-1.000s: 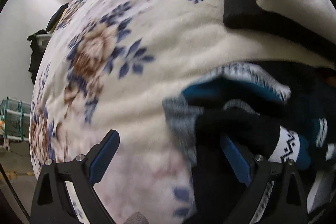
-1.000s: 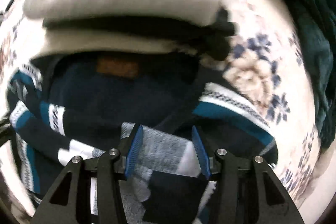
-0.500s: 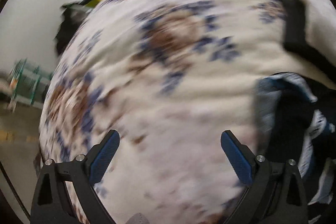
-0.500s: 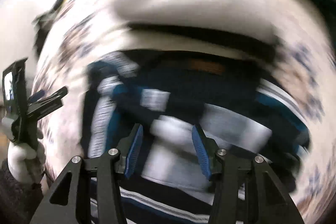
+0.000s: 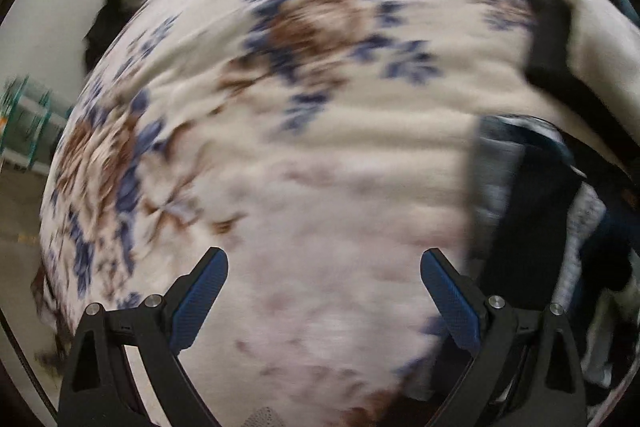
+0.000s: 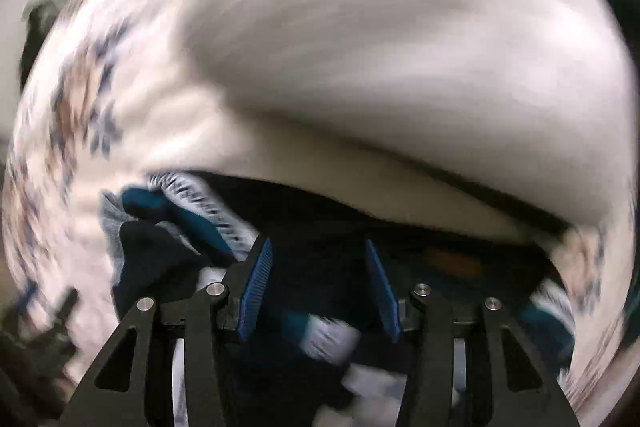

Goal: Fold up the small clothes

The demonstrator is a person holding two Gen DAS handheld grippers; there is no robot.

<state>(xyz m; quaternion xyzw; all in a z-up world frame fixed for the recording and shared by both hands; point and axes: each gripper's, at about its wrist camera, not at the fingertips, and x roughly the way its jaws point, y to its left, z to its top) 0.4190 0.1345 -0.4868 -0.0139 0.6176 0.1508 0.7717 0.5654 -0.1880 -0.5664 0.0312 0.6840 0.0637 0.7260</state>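
We hover our left gripper (image 5: 324, 291) over the floral blanket (image 5: 320, 107), jaws spread wide with nothing between them. Our right gripper (image 6: 316, 291) hangs above the dark patterned sweater (image 6: 192, 223), which lies bunched on the blanket just near of the white garment (image 6: 400, 47). Its jaws stand part-way apart; whether they pinch any cloth we cannot tell. The risk: going in this fast, we could snag several bunched layers at once and spoil the fold.
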